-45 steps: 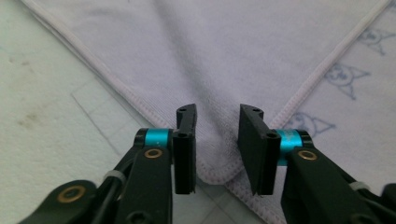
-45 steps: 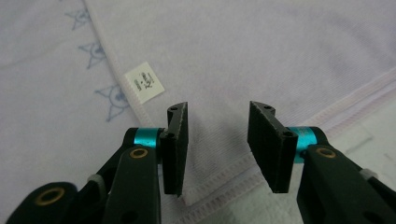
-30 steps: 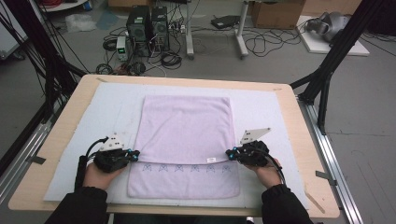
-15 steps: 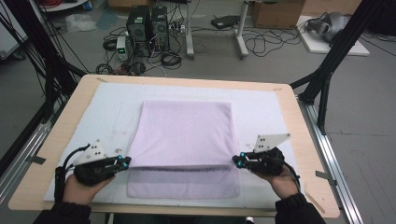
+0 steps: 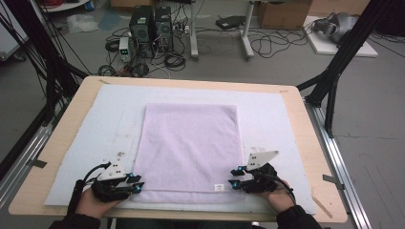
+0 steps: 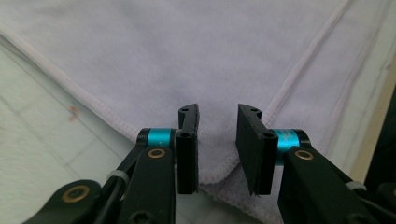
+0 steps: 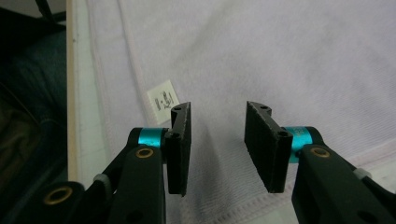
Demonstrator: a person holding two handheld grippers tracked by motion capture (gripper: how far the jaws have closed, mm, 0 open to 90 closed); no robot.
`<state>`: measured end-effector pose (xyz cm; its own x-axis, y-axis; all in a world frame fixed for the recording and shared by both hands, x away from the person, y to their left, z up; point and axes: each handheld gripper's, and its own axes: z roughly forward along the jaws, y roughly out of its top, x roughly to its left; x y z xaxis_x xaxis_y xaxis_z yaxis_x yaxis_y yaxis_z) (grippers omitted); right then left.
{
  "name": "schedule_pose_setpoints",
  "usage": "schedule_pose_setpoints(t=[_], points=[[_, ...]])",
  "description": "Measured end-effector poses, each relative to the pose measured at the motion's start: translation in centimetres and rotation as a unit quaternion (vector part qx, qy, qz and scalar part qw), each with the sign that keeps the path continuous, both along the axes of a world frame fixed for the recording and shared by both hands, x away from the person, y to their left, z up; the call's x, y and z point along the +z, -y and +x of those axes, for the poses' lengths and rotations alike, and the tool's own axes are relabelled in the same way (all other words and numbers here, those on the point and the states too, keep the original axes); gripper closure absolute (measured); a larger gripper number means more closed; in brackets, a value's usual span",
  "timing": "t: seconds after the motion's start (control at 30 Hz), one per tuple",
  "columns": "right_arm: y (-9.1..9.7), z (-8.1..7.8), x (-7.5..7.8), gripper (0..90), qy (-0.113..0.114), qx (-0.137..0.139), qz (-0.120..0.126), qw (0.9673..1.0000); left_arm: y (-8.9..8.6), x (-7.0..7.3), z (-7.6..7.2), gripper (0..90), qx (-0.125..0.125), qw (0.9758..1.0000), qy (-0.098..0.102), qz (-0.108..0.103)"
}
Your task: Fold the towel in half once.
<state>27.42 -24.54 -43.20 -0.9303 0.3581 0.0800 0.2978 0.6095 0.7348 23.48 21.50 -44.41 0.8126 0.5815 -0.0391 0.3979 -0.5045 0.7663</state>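
Left gripper: black two-jaw left gripper (image 6: 217,144) with turquoise collars; jaws have just been opening and stand apart, released, over the folded near-left corner of the pale lilac terry towel (image 6: 201,60), pads not pressing it.
Right gripper: black two-jaw right gripper (image 7: 219,140), jaws likewise just opened, gap clear, towel pile beneath them, nothing clenched.
Left gripper view adds: two stacked hemmed edges meeting at the corner, and a small reddish stain (image 6: 74,112) on the white padded mat (image 6: 37,154) beside the hem.
Right gripper view adds: small white sewn care label (image 7: 163,100) near the towel's hem, with dark printed marks too blurred to read; light wooden table edge (image 7: 71,93) beyond the mat.
High view adds: towel (image 5: 191,143) folded in two, lying flat mid-mat nearer the person; left gripper (image 5: 136,183) and right gripper (image 5: 235,177) at its near corners, each held in a hand; black computer tower (image 5: 142,24) and cables on the floor behind the table.
Writing: none legible.
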Motion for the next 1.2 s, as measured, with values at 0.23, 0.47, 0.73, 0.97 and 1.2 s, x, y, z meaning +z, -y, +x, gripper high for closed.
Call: schedule_pose_setpoints(t=[0.23, 0.47, 0.73, 0.97, 1.2], points=[[-0.4, -0.3, -0.6, 86.5, 0.003, 0.007, -0.027, 0.9996, 0.1, 0.2, -0.2, 88.2, 0.008, 1.0000, 0.005, 0.001], [0.0, -0.5, 0.8, 87.1, 0.011, 0.001, 0.001, 0.9999, -0.5, 1.4, -0.5, 88.3, 0.015, 0.9993, 0.017, -0.028], [0.5, -1.1, 2.4, 87.1, 0.026, -0.008, 0.025, 0.9993, -1.0, 2.9, -1.4, 88.3, 0.019, 0.9985, 0.034, -0.039], [0.8, -2.5, 2.4, 87.1, 0.016, 0.007, 0.027, 0.9995, -0.9, 3.0, -3.5, 88.2, 0.003, 0.9989, 0.029, -0.036], [0.8, -2.4, 1.4, 73.7, -0.008, 0.012, 0.032, 0.9994, -0.4, 1.4, -3.7, 74.9, -0.015, 0.9995, 0.009, -0.025]])
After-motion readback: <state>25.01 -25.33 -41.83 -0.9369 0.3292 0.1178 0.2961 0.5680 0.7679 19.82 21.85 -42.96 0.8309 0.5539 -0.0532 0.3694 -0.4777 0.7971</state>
